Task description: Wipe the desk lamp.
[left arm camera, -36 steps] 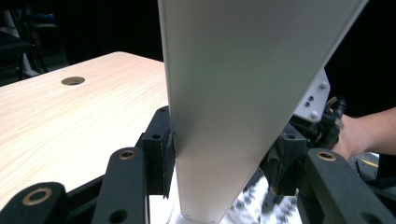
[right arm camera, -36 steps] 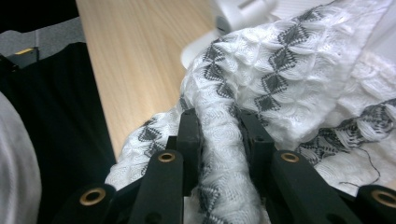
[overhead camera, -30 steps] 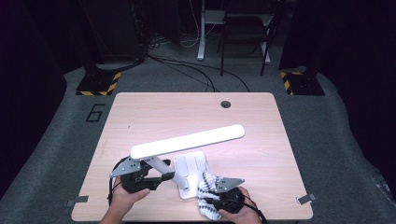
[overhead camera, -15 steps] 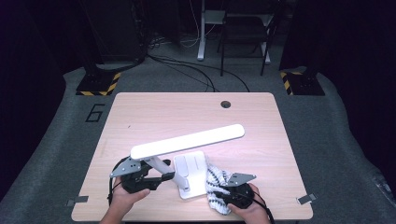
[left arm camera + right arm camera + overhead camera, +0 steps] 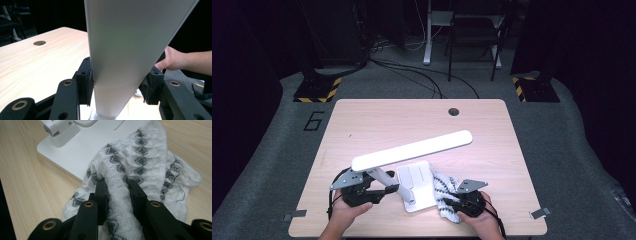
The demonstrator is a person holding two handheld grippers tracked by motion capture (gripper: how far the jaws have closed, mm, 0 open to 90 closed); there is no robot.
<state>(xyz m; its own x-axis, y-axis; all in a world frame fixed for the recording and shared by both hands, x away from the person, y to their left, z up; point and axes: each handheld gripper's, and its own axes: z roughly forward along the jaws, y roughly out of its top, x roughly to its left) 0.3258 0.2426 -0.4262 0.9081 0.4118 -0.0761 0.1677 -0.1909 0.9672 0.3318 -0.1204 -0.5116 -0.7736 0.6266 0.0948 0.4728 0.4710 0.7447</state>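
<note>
High view: a white desk lamp is seen standing on the near part of the counter (image 5: 362, 125), its flat base (image 5: 416, 186) between the two grippers and its long head bar (image 5: 412, 150) running from near left to far right above the base. The left gripper (image 5: 377, 190) is held at the lamp's arm, left of the base; in the left gripper view its jaws are seen pinching the white bar (image 5: 120, 62) from both sides. The right gripper (image 5: 451, 204) lies just right of the base, jaws closed on a bunched fold of a white cloth (image 5: 140, 160) with grey diamond pattern. In the right gripper view the cloth is draped over the base's near right edge (image 5: 82, 152), touching it, and lies straight ahead of the jaws. The base lies to the left of the right gripper, so any wiping stroke is judged to run leftward across the base, while the lamp is steadied by the left hand.
</note>
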